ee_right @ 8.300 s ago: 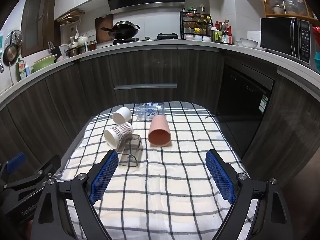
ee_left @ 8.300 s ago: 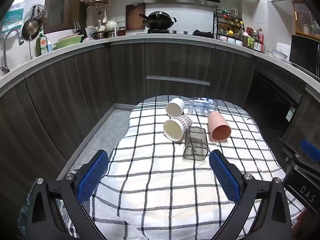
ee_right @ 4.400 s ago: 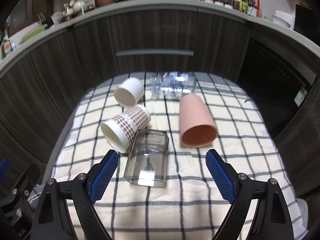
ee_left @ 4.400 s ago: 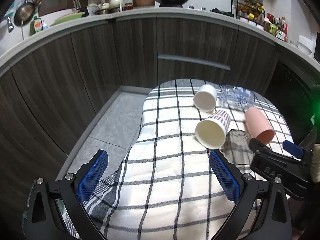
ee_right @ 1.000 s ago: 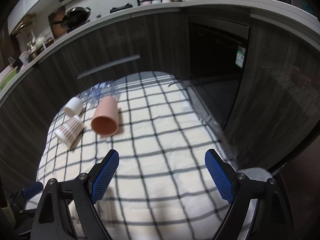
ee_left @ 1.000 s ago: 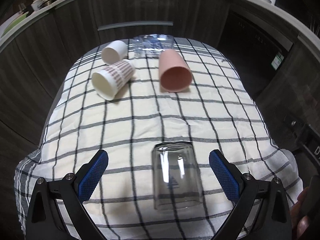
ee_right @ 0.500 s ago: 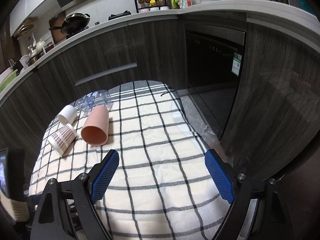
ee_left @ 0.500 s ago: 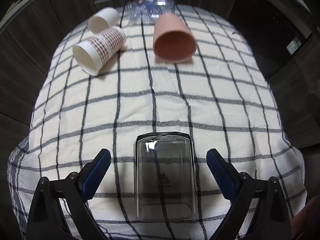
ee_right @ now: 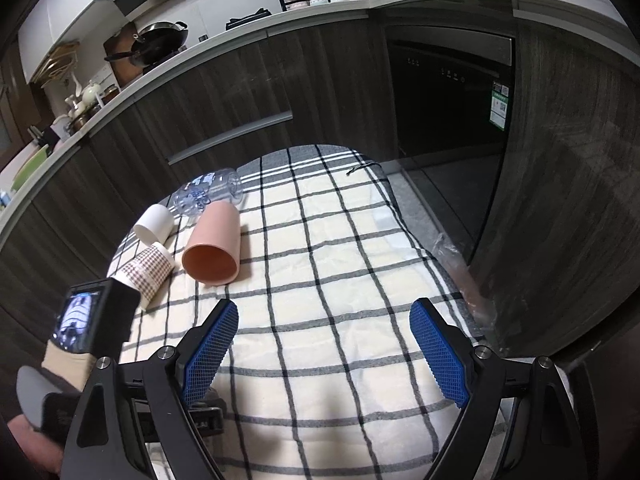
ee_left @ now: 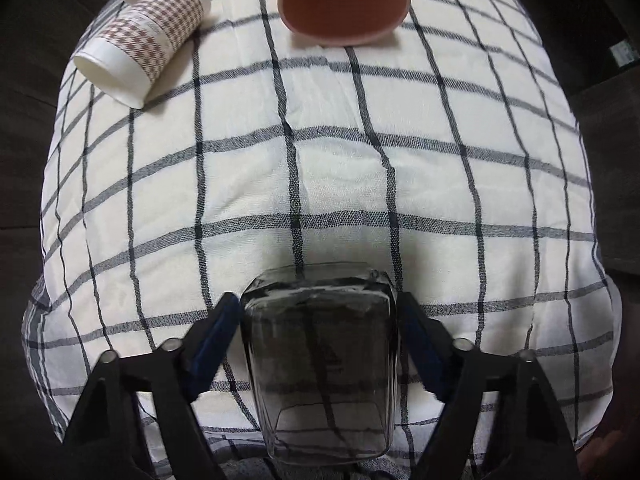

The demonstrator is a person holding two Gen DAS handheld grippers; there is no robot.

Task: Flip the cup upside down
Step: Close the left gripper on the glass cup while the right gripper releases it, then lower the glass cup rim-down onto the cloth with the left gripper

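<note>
A clear smoky square cup [ee_left: 320, 356] lies between the blue pads of my left gripper [ee_left: 318, 328], which are closed against its two sides. It sits low over the checked cloth [ee_left: 320, 160] near the front edge. My right gripper [ee_right: 324, 344] is open and empty, above the cloth's right front part. The left gripper's camera body [ee_right: 92, 316] shows at the left of the right wrist view; the clear cup is hidden there.
A pink cup [ee_left: 344, 4] [ee_right: 214, 248], a houndstooth paper cup [ee_left: 144, 40] [ee_right: 148, 272], a white cup [ee_right: 154, 222] and a clear printed glass [ee_right: 208, 194] lie on their sides at the far left. Dark cabinets [ee_right: 240, 92] and a dishwasher [ee_right: 448, 92] ring the table.
My left gripper has dropped down over the clear cup and closed its pads on it. My right gripper has stayed open and shifted slightly.
</note>
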